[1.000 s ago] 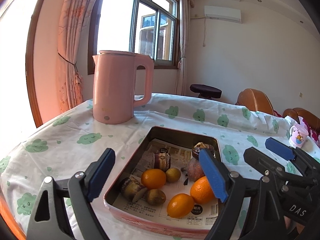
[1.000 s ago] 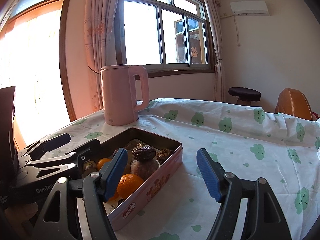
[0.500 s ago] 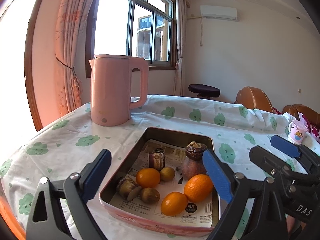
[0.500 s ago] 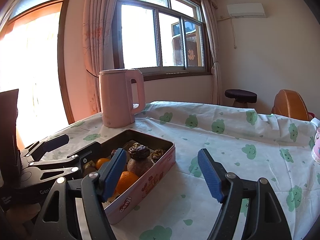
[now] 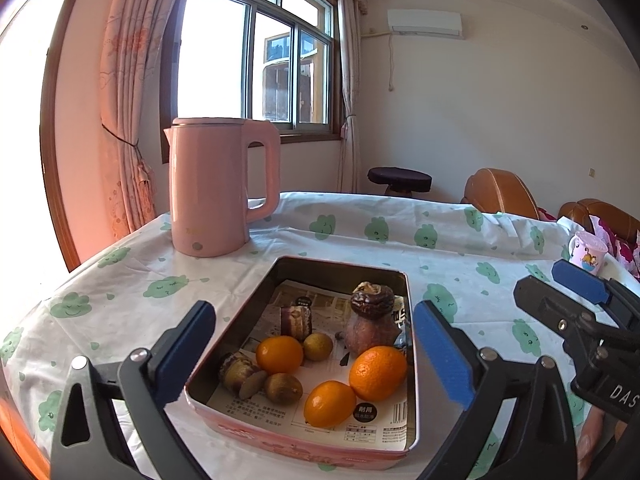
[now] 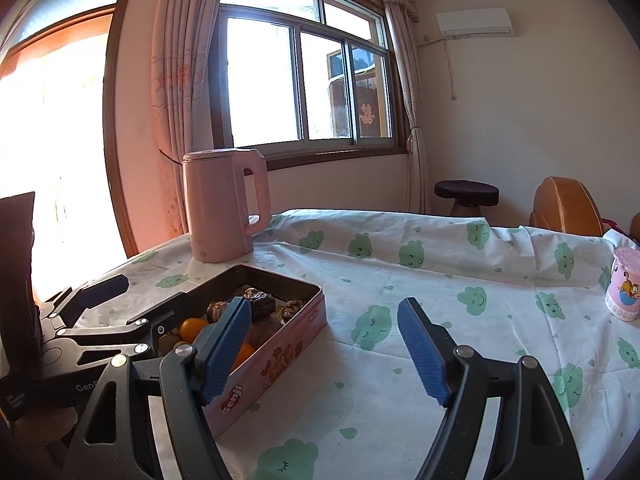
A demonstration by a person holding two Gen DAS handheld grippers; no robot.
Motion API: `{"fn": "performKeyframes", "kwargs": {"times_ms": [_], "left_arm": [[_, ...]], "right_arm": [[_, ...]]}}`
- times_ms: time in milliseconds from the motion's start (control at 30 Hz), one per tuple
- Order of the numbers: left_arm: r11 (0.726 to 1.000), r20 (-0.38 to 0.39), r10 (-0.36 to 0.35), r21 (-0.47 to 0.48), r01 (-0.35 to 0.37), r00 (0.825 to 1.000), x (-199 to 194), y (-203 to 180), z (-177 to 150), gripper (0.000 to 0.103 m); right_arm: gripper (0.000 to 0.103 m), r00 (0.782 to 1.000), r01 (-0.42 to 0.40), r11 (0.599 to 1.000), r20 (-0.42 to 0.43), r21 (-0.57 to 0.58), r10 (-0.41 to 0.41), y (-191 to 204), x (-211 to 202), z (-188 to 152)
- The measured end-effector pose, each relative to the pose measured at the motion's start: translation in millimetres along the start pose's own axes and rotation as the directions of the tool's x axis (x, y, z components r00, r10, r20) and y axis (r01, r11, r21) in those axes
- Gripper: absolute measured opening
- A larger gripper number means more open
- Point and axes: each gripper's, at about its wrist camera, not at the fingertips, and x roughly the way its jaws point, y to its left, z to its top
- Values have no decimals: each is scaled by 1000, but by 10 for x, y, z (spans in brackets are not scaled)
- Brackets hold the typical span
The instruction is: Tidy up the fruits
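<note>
Left wrist view: left claw [image 5: 316, 354] opening wide, empty above the tin [image 5: 412, 364]; right claw [image 6: 326, 348] opening, empty.

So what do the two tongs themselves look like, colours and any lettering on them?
Both tongs are black plastic frames with silver rivets and ribbed blue pads. The left tongs show white "Gen" lettering on their side in the right wrist view. The right tongs carry white "DAS" letters in the left wrist view. No sleeves or cables show.

Oranges [image 5: 376, 373], kiwis, perhaps dried fruit, in tin [image 5: 304, 446].
</note>
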Motion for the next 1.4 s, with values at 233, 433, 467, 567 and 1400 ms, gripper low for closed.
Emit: {"fn": "performKeyframes", "kwargs": {"times_ms": [233,433,467,567,1400], "left_arm": [[1000,-4,-3,4,3,1000,16,-30,-2,103],[1000,-14,-10,0,10,1000,27,-21,-12,103],[1000,-13,-11,0,11,1000,27,-20,-11,103],[1000,-12,-12,-1,12,1000,27,-20,-11,103],[1000,-25,-6,-13,5,1000,47,-24,-48,103]], "right_arm": [[78,1000,8,1000,10,1,-8,-27,-47,5],[78,1000,10,1000,9,0,-10,-29,-54,4],[78,1000,9,1000,9,0,-9,-29,-54,3],[79,1000,9,1000,10,-1,-9,-28,-54,4],[79,999,44,998,29,-39,-43,-42,-130,-12]]}}
